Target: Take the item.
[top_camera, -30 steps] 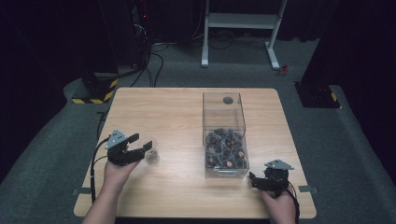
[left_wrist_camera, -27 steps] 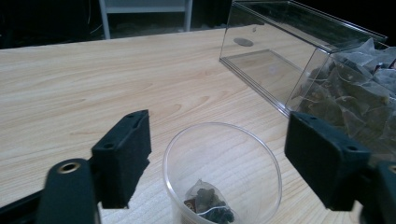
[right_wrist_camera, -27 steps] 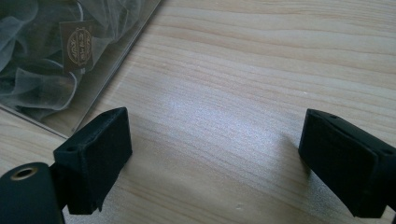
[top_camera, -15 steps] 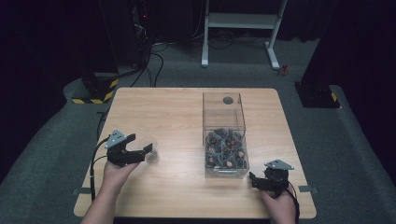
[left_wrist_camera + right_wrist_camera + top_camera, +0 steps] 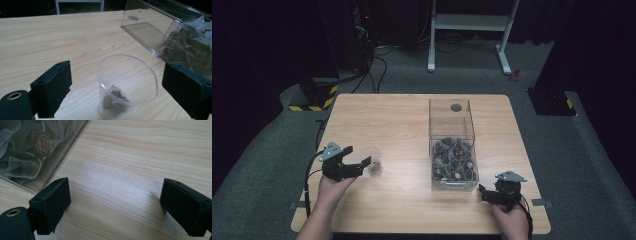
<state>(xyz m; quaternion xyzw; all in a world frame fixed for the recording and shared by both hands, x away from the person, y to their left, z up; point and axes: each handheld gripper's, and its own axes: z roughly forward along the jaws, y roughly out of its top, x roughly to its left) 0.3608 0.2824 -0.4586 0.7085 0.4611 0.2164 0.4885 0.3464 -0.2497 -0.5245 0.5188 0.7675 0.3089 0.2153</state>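
Clear, round plastic cup (image 5: pixel 127 85) between left gripper (image 5: pixel 122 87) pads, just released, jaws wide apart. Mesh tea bag (image 5: pixel 113 98) inside. Right gripper (image 5: pixel 120 207) spread over bare woodgrain table (image 5: pixel 130 157), clear box (image 5: pixel 37 152) at ten o'clock.

The high view looks forward and down from above the person's side, taking in the whole wooden surface (image 5: pixel 402 125) from well off. The left gripper view rides low and close, facing along its jaws past a clear plastic cup (image 5: pixel 126 85) toward the clear box of tea bags (image 5: pixel 185 40). The right gripper view sits nearer still — that same box's corner lies just beyond its left jaw — shared by all three.
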